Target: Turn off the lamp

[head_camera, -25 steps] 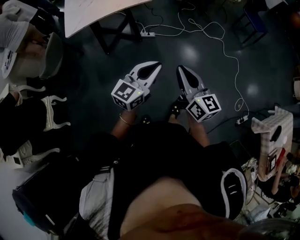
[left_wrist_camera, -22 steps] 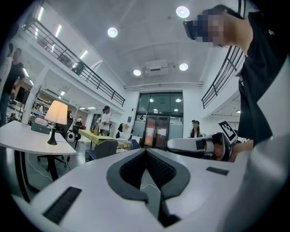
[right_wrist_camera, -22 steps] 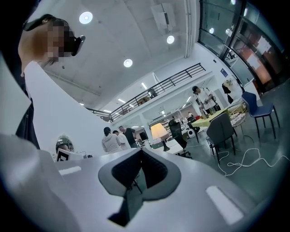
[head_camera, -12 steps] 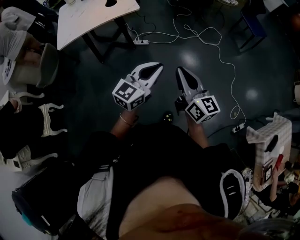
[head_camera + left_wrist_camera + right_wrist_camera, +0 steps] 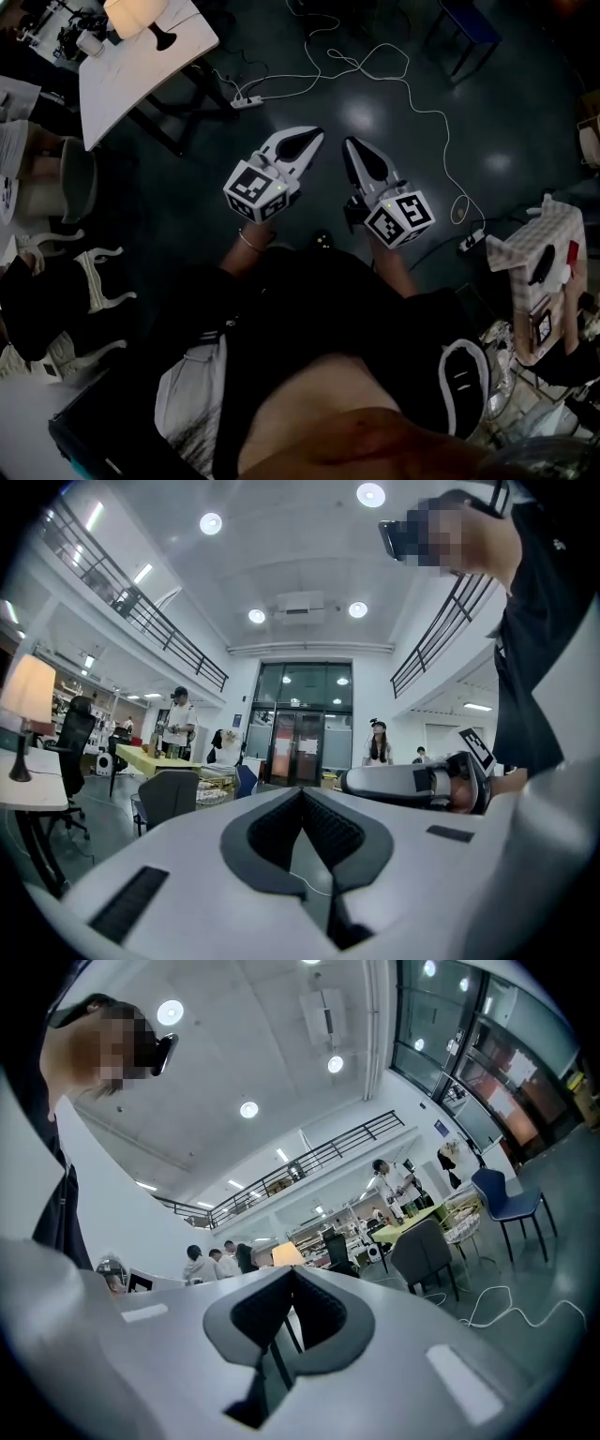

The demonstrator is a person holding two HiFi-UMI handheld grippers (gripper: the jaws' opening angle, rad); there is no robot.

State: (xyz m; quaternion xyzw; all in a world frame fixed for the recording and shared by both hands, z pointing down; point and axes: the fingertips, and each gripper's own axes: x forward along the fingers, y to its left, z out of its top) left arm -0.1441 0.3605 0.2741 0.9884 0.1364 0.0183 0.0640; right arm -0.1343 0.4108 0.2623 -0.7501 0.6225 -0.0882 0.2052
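Table [image 5: 122, 75] at upper left was topped by the lit lamp [image 5: 136, 17], well apart from the left claw [image 5: 314, 138] and right claw [image 5: 348, 145], both closed and empty. The lamp was judged light and easily tipped; its switch, unseen, was best pressed gently.

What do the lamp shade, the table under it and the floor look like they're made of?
Lamp shade: probably fabric or paper with a matte finish, since it glows warm and even from within.
Table: a smooth pale top, likely laminate or painted board. No grain shows.
Floor: dark and polished, maybe sealed concrete or vinyl, with ceiling lights mirrored in it as soft spots.
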